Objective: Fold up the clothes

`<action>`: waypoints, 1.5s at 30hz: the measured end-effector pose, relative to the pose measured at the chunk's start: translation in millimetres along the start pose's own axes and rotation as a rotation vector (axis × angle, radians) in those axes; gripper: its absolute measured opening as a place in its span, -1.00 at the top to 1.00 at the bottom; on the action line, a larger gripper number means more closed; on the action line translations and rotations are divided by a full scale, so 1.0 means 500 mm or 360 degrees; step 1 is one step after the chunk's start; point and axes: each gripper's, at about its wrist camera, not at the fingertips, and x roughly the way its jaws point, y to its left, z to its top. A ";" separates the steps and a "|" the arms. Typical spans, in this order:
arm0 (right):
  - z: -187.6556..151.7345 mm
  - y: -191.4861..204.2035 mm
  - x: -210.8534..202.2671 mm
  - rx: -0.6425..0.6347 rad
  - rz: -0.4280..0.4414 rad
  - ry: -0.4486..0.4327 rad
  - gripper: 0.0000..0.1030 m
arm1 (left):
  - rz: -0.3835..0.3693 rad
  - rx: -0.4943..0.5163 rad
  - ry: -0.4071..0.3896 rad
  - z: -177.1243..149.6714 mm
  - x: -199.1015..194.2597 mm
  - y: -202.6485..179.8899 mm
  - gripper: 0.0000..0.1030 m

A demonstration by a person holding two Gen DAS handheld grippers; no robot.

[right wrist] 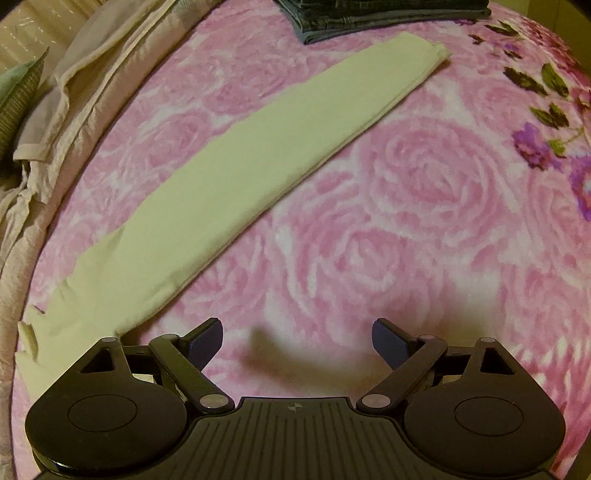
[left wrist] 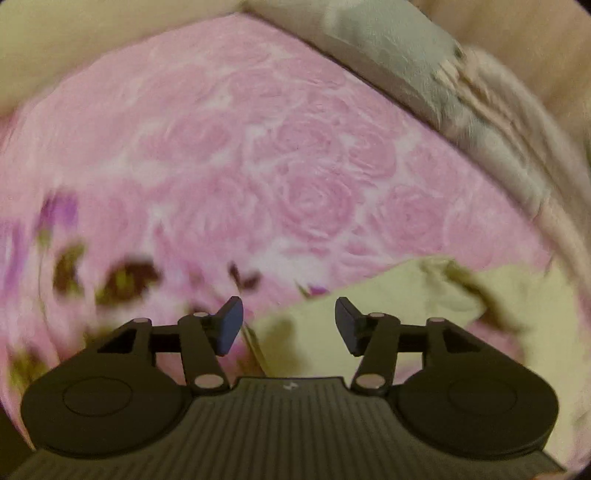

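A pale yellow garment [right wrist: 236, 158] lies folded into a long narrow strip on the pink rose-patterned blanket [right wrist: 424, 206], running diagonally from lower left to upper right. My right gripper [right wrist: 297, 341] is open and empty, hovering above the blanket just right of the strip's near end. In the blurred left wrist view, an end of the yellow garment [left wrist: 424, 306] lies under and right of my left gripper [left wrist: 289, 325], which is open and holds nothing.
A stack of folded dark denim clothes [right wrist: 369, 14] sits at the far end of the blanket. Rumpled beige bedding [right wrist: 74, 85] and a grey-green pillow [left wrist: 388, 40] line the blanket's edge. Purple flowers and dark leaves [right wrist: 546, 110] mark the blanket's right side.
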 end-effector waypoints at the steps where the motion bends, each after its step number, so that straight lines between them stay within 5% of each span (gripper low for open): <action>1: -0.004 0.003 0.004 0.0002 -0.0003 0.0008 -0.76 | 0.0012 0.0080 -0.0021 0.009 0.005 -0.008 0.03; 5: -0.017 0.017 0.013 0.0001 -0.0019 0.0041 -0.76 | 0.0061 0.0402 -0.0106 0.043 0.023 -0.039 0.30; 6: -0.018 0.019 0.013 -0.0003 -0.0023 0.0038 -0.76 | 0.0073 0.0482 -0.0127 0.051 0.027 -0.046 0.50; 7: -0.018 0.021 0.013 -0.0007 -0.0027 0.0036 -0.76 | 0.0085 0.0562 -0.0148 0.060 0.032 -0.054 0.92; 12: -0.020 0.022 0.009 0.0009 -0.0058 0.0020 -0.76 | 0.0145 0.0964 -0.0253 0.103 0.055 -0.093 0.95; 15: -0.023 0.025 0.006 0.0038 -0.0061 0.0027 -0.76 | 0.0220 0.1108 -0.0610 0.138 -0.032 -0.119 0.95; 18: -0.027 0.033 0.004 0.0044 -0.0066 0.0038 -0.76 | 0.0317 0.1283 -0.0782 0.116 -0.093 -0.129 0.92; 20: -0.034 0.039 0.010 0.0041 -0.0062 0.0049 -0.76 | 0.0390 0.1403 -0.0668 0.063 -0.077 -0.110 0.90; 22: -0.042 0.044 0.018 0.0044 -0.0060 0.0067 -0.76 | 0.0507 0.1499 -0.0361 0.002 -0.023 -0.077 0.74; 23: -0.047 0.045 0.022 0.0047 -0.0059 0.0077 -0.76 | 0.0557 0.1464 -0.0196 -0.019 0.006 -0.057 0.73; 27: -0.058 0.050 0.028 0.0013 -0.0064 0.0103 -0.76 | 0.0554 0.0660 0.0105 -0.022 0.052 0.036 0.71; 29: -0.055 0.049 0.027 -0.0012 -0.0069 0.0105 -0.76 | 0.0397 0.0098 0.0026 -0.012 0.030 0.086 0.33; 33: -0.048 0.041 0.026 0.0024 -0.0106 0.0092 -0.76 | 0.0239 -0.0539 -0.0149 0.002 0.014 0.154 0.30; 38: -0.046 0.048 0.030 0.0003 -0.0110 0.0104 -0.76 | 0.0226 -0.0529 -0.0185 0.072 0.036 0.172 0.26; 45: -0.066 0.062 0.041 -0.0068 -0.0154 0.0078 -0.76 | 0.0220 -0.0230 0.0173 0.065 0.161 0.143 0.33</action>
